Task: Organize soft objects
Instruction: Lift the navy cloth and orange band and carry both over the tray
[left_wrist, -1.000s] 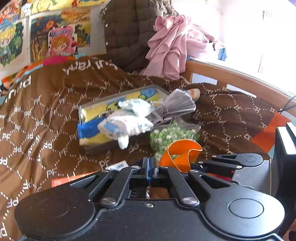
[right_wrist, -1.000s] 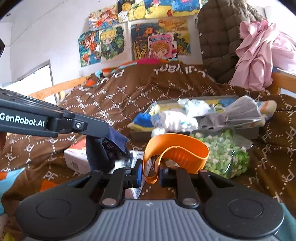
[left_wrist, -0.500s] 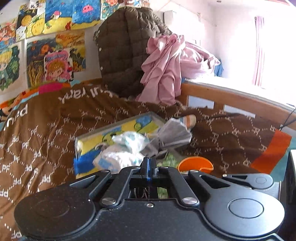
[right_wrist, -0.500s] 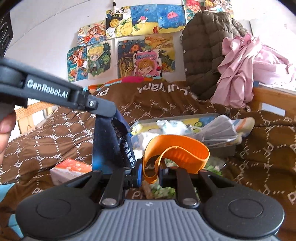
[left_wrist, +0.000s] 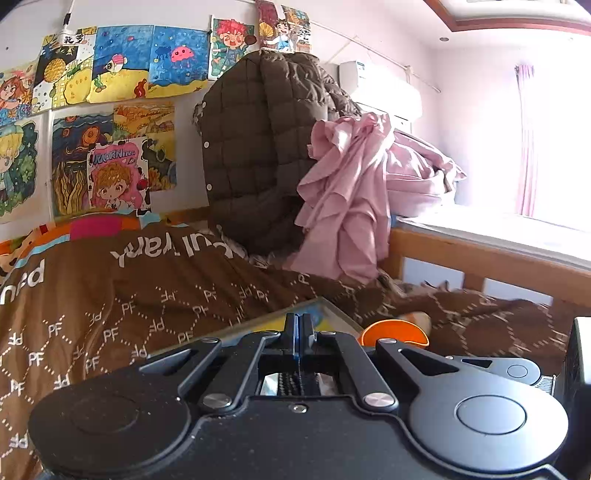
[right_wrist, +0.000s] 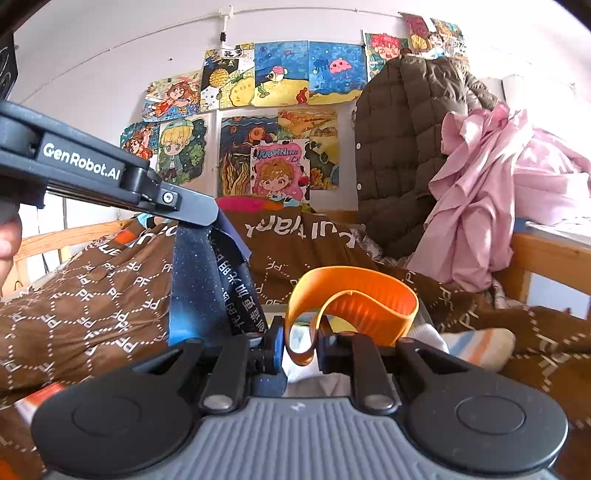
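Right gripper (right_wrist: 300, 347): jaws partly closed, clamped on one end of an orange band (right_wrist: 351, 295). The band is a flat flexible strip; its pinched end hangs down between the fingers, the rest arcs up and curls to the right above the right finger, forming an open loop. Long axis of the loop runs roughly left-right across the view.

Left gripper (left_wrist: 299, 332): fingers pressed fully together. In the right wrist view the same gripper (right_wrist: 210, 221) enters from the upper left, and a dark blue cloth (right_wrist: 199, 288) with printed white characters hangs straight down from its tip, long axis vertical. Clenched on that cloth, as far as the right wrist view shows; the left wrist view does not show the cloth at all.

Cloth hangs just left of the right gripper's left finger, lower end hidden behind the gripper body. Band and cloth are near each other, not touching.

In the left wrist view the orange band (left_wrist: 395, 332) appears just right of the closed fingers.

Container: a shallow box (left_wrist: 325, 314) lies on the brown patterned blanket (left_wrist: 110, 314), mostly hidden behind the left gripper; contents not visible. A striped sock (right_wrist: 476, 347) lies on the blanket right of the band.
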